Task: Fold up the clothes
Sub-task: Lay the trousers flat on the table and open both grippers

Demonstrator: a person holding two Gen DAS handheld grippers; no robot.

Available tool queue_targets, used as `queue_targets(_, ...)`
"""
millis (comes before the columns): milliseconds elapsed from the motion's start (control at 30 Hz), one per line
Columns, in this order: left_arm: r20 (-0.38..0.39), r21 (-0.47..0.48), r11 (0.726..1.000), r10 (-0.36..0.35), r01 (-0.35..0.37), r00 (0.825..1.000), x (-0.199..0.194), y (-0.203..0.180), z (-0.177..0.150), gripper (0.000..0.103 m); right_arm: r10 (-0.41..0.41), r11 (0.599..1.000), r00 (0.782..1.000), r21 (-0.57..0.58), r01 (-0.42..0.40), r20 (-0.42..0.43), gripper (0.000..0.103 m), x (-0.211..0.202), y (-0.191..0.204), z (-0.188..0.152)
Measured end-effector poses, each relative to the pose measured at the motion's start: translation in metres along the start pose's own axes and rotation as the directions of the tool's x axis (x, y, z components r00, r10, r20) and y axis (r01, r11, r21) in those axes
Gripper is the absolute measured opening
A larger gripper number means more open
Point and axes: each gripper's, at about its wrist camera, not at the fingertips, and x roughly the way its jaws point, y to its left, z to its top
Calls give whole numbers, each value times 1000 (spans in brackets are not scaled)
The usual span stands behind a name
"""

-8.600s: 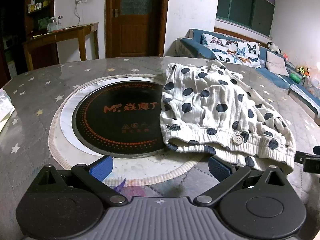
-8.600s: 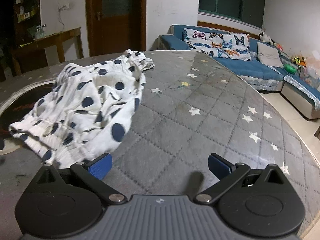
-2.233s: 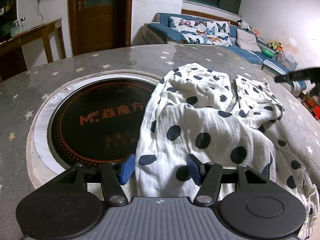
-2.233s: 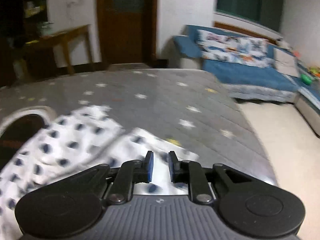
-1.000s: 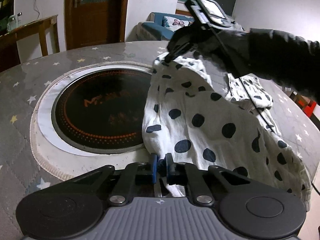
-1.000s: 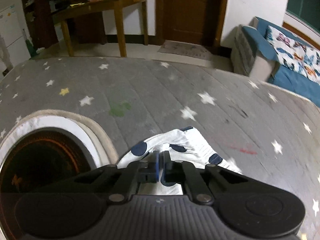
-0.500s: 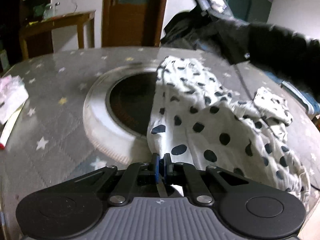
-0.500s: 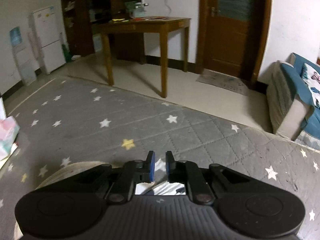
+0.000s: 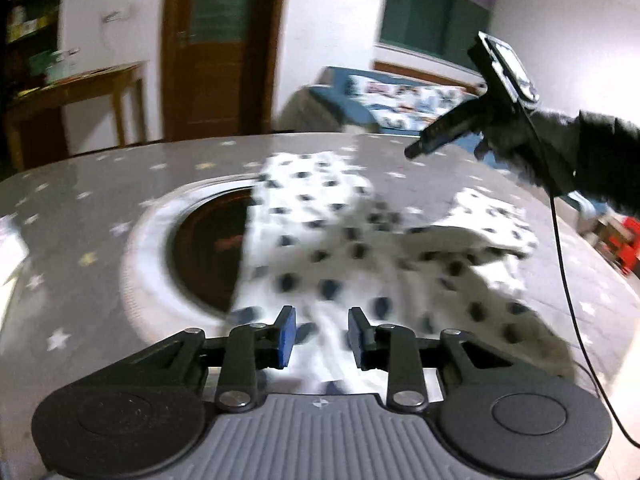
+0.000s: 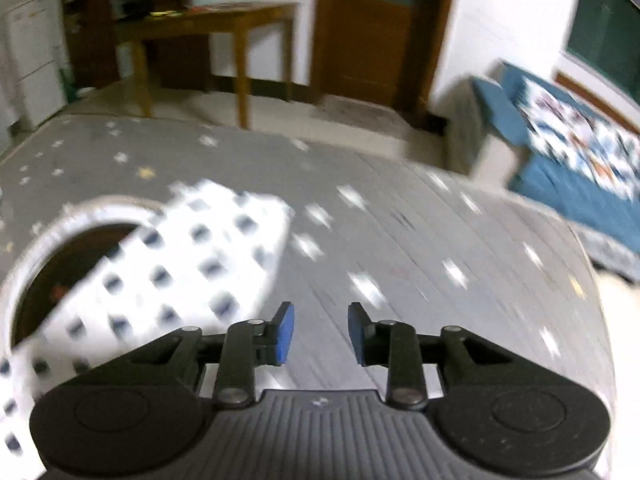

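Observation:
A white garment with dark blue dots (image 9: 360,240) lies spread on the round grey star-patterned table (image 9: 100,184), its left edge over the dark round hotplate (image 9: 208,248). My left gripper (image 9: 321,334) hovers over the garment's near edge with its jaws opening; cloth shows below the gap but the pads do not press on it. The other gripper (image 9: 416,151) hangs above the far side, held by a black-sleeved hand. In the right wrist view the garment (image 10: 180,264) lies to the left, and my right gripper (image 10: 320,332) is over bare table, jaws opening, nothing between them.
The hotplate's white ring (image 10: 52,232) sits at the left. A blue sofa (image 10: 560,168) stands past the table's right edge, a wooden side table (image 10: 208,16) and a door (image 9: 216,48) behind. A thin black cable (image 9: 560,264) hangs from the sleeve over the cloth.
Both grippers let go of the garment and their jaws parted. Both lifted; the right one swung off the far corner to the right. The garment now lies flat.

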Motion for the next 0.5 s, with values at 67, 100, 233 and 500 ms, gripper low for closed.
queue_targets(67, -11, 30, 998, -60, 61, 998, 6, -18, 1, 33, -33, 999, 999, 41, 34, -22, 32, -8, -22, -24)
queue_targets(100, -19, 41, 995, -89, 90, 996, 10, -26, 1, 33, -43, 997, 999, 60, 44, -34, 32, -10, -30, -33)
queue_targets(233, -65, 76, 977, -195, 200, 979, 27, -57, 1, 33, -60, 988, 996, 134, 70, -72, 32, -21, -64, -71)
queue_targets(500, -184, 136, 905, -377, 404, 908, 60, -97, -4, 33, -53, 981, 993, 183, 71, -102, 38, 2, -77, -86)
